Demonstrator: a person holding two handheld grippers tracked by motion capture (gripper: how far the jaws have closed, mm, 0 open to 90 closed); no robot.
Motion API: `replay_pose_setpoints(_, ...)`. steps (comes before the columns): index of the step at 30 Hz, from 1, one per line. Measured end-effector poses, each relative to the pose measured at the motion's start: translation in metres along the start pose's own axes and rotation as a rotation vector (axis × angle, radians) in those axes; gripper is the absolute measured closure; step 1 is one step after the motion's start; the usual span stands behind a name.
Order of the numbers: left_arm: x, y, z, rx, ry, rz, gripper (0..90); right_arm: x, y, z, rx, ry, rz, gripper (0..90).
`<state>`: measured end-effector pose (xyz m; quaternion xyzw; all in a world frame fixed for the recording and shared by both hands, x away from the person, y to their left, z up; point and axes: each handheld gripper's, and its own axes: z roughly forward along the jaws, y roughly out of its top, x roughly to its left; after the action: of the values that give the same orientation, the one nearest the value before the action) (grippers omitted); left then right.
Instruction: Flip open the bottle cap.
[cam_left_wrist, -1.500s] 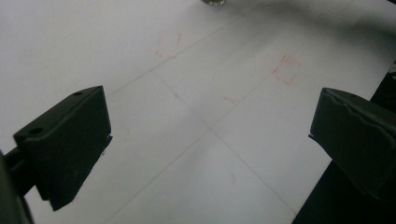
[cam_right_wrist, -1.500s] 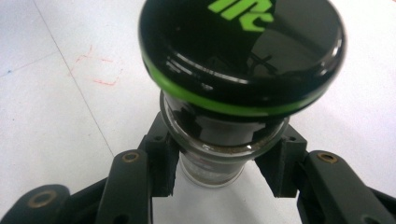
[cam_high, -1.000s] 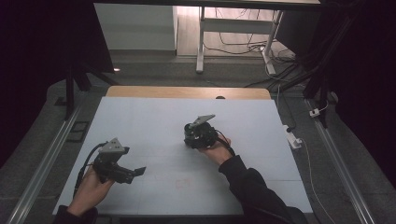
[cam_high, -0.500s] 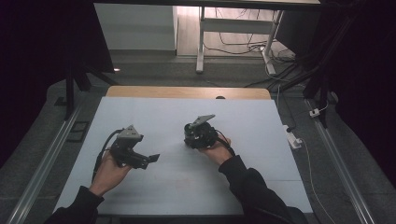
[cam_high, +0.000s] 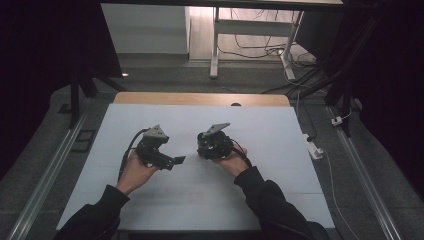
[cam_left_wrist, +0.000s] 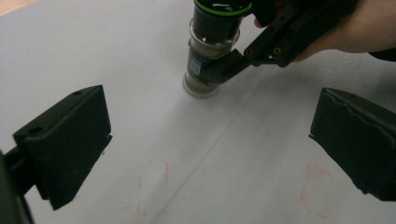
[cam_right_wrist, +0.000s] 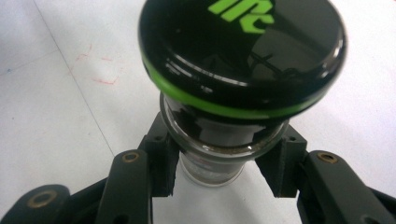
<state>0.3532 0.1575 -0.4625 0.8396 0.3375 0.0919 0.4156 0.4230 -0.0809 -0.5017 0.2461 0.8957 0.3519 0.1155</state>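
The right claw pinched a small glass jar with a black, green-rimmed lid, its pads clamped on the glass just under the lid. The jar stood upright on the white counter, base resting on the sheet, a little right of the middle, so the grip probably served to steady it rather than carry it. Holding below the lid left the cap free, which would suit the other hand coming in to twist or lift it.

The left claw was spread wide and empty, with bare counter between its jaws. In the left gripper view the jar stood at about 12 o'clock from it, near but clearly apart, so it seemed lined up for an approach to the jar or its lid. In the high view the left claw pointed toward 3 o'clock, at the right claw just beside it.

Compared with a second earlier, the left hand had travelled from the counter's 7 o'clock area toward the middle, closing much of the gap to the jar. The right hand and the jar had stayed where they were, the grip unchanged.
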Motion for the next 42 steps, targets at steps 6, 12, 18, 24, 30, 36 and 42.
replay_pose_setpoints(6, -0.001, 0.013, 0.018, 0.012, 0.002, 0.016, 0.0, 0.0, 0.0, 0.0, 0.0, 0.0, 0.0, 52.8)
replay_pose_setpoints(12, 0.001, 0.021, 0.035, 0.029, 0.007, 0.024, 0.0, 0.0, 0.0, 0.0, 0.0, 0.001, -0.003, 52.8)
replay_pose_setpoints(18, 0.005, 0.025, 0.042, 0.024, 0.012, 0.039, 9.7, 0.0, 0.0, 0.0, 0.0, 0.001, -0.001, 52.8)
replay_pose_setpoints(24, 0.005, 0.026, 0.042, 0.034, -0.006, 0.068, 50.9, 0.0, 0.0, 0.0, -0.002, 0.0, -0.004, 52.8)
replay_pose_setpoints(30, -0.003, 0.028, 0.047, 0.064, -0.037, 0.098, 83.1, 0.0, 0.0, 0.0, -0.002, 0.0, -0.001, 52.8)
replay_pose_setpoints(36, -0.008, 0.031, 0.056, 0.079, -0.049, 0.094, 89.1, 0.0, 0.0, 0.0, 0.0, 0.001, 0.004, 52.9)
replay_pose_setpoints(42, -0.011, 0.033, 0.054, 0.062, -0.052, 0.093, 89.1, -0.001, 0.0, 0.0, 0.0, 0.006, 0.012, 52.9)
